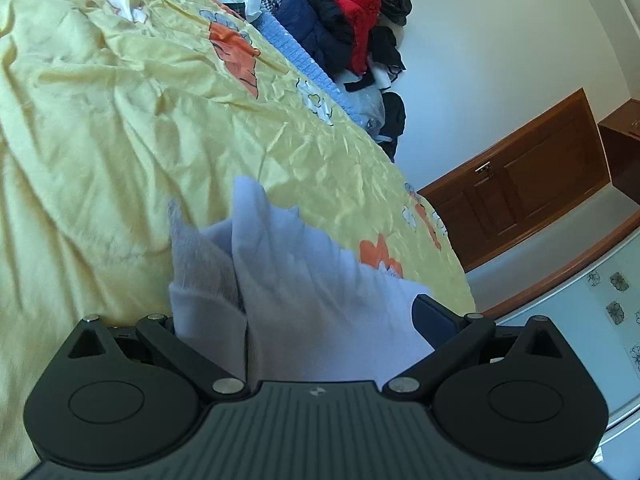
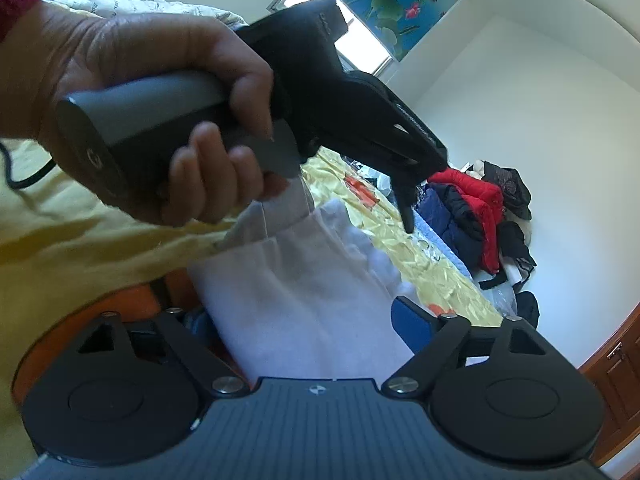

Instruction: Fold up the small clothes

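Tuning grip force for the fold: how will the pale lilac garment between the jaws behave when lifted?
Probably floppy: the pale lilac garment drapes in soft folds across the left gripper. Likely light, since it looks thin. It may slip: both grippers' jaws stand wide, and the right gripper shows no pad pressing on it.

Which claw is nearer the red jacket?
Left. The left claw is out ahead, pointing toward the red jacket; the right claw sits behind it, over the white garment.
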A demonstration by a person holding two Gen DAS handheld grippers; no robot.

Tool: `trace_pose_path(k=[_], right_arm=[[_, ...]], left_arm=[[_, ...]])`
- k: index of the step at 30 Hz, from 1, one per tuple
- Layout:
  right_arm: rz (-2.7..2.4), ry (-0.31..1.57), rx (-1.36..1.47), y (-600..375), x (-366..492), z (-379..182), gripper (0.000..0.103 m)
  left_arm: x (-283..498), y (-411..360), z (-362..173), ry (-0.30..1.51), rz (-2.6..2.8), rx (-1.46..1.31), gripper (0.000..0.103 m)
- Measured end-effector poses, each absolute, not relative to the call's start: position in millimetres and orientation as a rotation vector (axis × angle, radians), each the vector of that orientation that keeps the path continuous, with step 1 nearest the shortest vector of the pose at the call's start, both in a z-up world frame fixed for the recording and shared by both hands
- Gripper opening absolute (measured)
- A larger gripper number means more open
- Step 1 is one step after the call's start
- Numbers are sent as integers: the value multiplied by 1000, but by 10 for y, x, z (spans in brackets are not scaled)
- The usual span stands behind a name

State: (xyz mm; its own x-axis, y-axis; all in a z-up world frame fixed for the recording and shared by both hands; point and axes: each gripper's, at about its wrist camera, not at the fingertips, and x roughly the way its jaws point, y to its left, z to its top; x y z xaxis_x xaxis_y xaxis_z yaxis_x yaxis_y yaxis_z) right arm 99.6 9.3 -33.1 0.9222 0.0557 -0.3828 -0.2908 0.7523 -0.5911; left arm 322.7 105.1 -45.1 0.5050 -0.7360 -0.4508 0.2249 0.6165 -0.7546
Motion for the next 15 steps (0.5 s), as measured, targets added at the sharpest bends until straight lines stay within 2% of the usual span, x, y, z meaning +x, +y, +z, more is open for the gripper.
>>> trace_pose_path(k=[2, 3, 5, 7, 8, 10, 12, 14, 15], right_arm=[[198, 360, -696, 122, 1047, -328, 83], [199, 361, -695, 128, 1063, -325, 81], [204, 361, -696, 124, 1066, -322, 79], [218, 360, -703, 131, 1044, -327, 72], [224, 357, -713, 145, 1031, -334, 67], [243, 356, -730, 186, 1014, -349, 59], [270, 369, -748, 226, 1021, -370, 30], [274, 374, -780, 279, 1018, -403, 19], [279, 370, -790, 296, 1004, -410, 18]], left_arm=[[3252, 1001, -430, 846, -638, -646, 99], [3265, 971, -419, 844, -631, -616, 94], [3271, 901, -382, 846, -598, -544, 80], [3291, 843, -360, 853, -561, -496, 58], [3298, 840, -358, 856, -549, -484, 52], [3320, 828, -364, 870, -522, -463, 32], [3333, 843, -376, 879, -493, -450, 19], [3321, 866, -397, 883, -485, -456, 13], [3303, 866, -396, 881, -481, -449, 12]])
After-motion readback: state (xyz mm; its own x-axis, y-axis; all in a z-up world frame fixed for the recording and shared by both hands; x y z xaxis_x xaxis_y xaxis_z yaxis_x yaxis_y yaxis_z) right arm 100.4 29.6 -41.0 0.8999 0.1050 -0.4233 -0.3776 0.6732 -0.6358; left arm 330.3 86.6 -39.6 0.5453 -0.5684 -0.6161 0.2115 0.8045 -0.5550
